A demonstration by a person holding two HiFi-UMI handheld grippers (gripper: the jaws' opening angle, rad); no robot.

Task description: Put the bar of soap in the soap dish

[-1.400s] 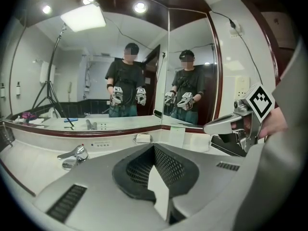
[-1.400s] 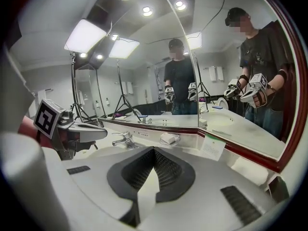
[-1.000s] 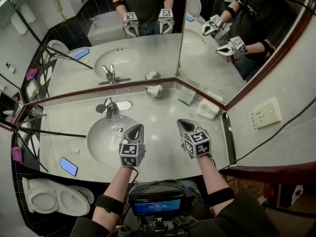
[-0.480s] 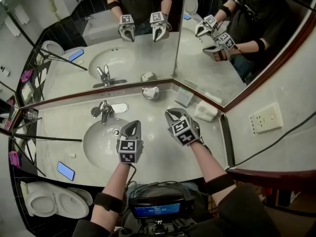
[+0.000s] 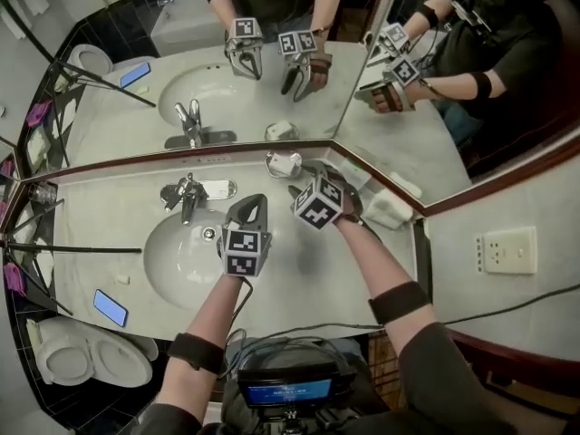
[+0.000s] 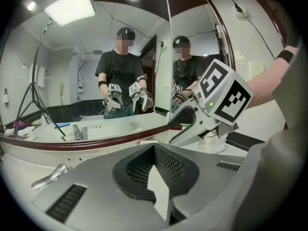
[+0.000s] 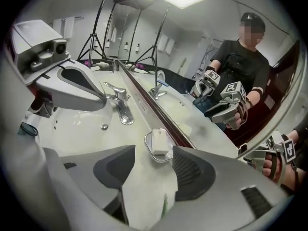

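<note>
The counter (image 5: pixel 95 220) holds a sink (image 5: pixel 181 261) just left of the left gripper (image 6: pixel 155 150), whose jaws are together and empty. The right gripper (image 7: pixel 154 153) has just been opening its jaws, with nothing between them. The dish (image 7: pixel 146 143) sits just ahead of it, with the soap (image 7: pixel 159 141) inside.

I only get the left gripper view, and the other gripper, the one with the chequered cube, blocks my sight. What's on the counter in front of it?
Observer: A wire soap dish, at the foot of the mirror, to the right of the faucet.
Operator: Anything in it?
Observer: Yes, a white bar of soap already lies in it.
Operator: So is that other gripper carrying something?
Observer: No. The right gripper points at the dish; its jaws have just been opening, and nothing is between them.
</note>
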